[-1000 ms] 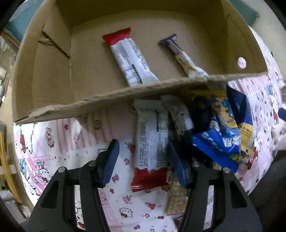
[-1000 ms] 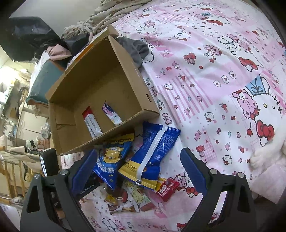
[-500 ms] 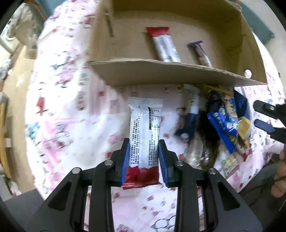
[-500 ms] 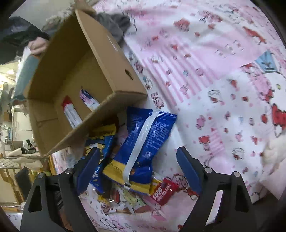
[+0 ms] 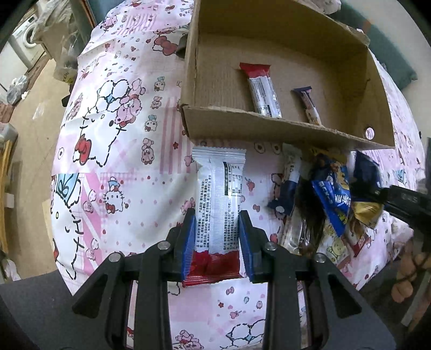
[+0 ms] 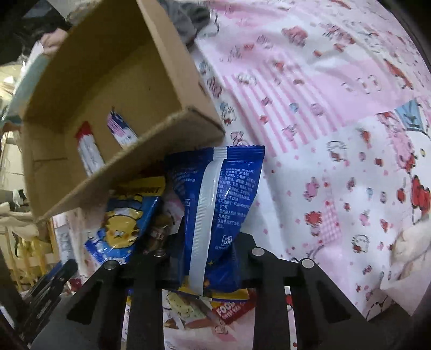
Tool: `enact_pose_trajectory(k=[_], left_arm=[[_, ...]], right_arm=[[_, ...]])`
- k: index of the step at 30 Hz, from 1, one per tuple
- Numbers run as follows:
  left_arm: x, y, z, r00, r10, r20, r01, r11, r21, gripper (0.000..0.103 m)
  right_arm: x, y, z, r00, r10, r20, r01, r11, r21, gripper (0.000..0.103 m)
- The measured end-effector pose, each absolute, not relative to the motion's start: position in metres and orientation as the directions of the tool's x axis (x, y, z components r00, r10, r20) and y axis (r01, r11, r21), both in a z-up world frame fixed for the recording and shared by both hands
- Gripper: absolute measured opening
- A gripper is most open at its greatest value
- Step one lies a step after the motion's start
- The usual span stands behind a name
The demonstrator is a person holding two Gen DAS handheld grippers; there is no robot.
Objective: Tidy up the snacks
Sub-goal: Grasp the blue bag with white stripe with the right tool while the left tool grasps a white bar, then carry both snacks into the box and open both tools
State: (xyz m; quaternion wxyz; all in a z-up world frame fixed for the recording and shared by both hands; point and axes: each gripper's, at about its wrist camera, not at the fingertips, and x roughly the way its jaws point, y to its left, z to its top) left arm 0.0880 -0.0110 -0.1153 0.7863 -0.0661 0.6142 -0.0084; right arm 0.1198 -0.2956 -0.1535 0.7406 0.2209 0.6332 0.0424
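Note:
My left gripper (image 5: 216,223) is shut on a white snack bar with a red end (image 5: 221,193), held above the sheet in front of the cardboard box (image 5: 269,126). Inside the box lie a red-and-white bar (image 5: 262,91) and a small blue-ended bar (image 5: 309,107). In the right wrist view my right gripper (image 6: 210,250) has its jaws closing on a blue packet with a white seam (image 6: 215,193). The pads pinch its lower part. The packet lies on a pile of snacks (image 6: 121,228) beside the box (image 6: 134,80).
Everything rests on a pink cartoon-print bedsheet (image 5: 121,161) whose left edge drops to the floor (image 5: 29,121). A grey cloth (image 6: 191,24) lies behind the box. Something white and furry (image 6: 409,242) sits at the right edge. A hand (image 5: 406,269) shows at lower right.
The left gripper shut on the white-and-red bar and drew it up and away from the pile. The right gripper came down and its wide jaws closed onto the blue packet.

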Motion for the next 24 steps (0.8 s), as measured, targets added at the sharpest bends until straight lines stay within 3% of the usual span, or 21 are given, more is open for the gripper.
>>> enact_pose_trajectory(k=[14,24], left_arm=[[0.078,0.003,-0.101,0.284,-0.113,-0.952,-0.119,0.981,-0.152,0.027],[0.054,0.025,-0.074,0.396,-0.060,-0.916,-0.200,0.968,-0.150,0.027]], right_arm=[[0.069,-0.310,-0.108,0.279,0.485,-0.828,0.152,0.830,0.537,0.027],[0.056,-0.286,-0.063,0.406,0.625,-0.666,-0.029,0.738,0.675,0.027]])
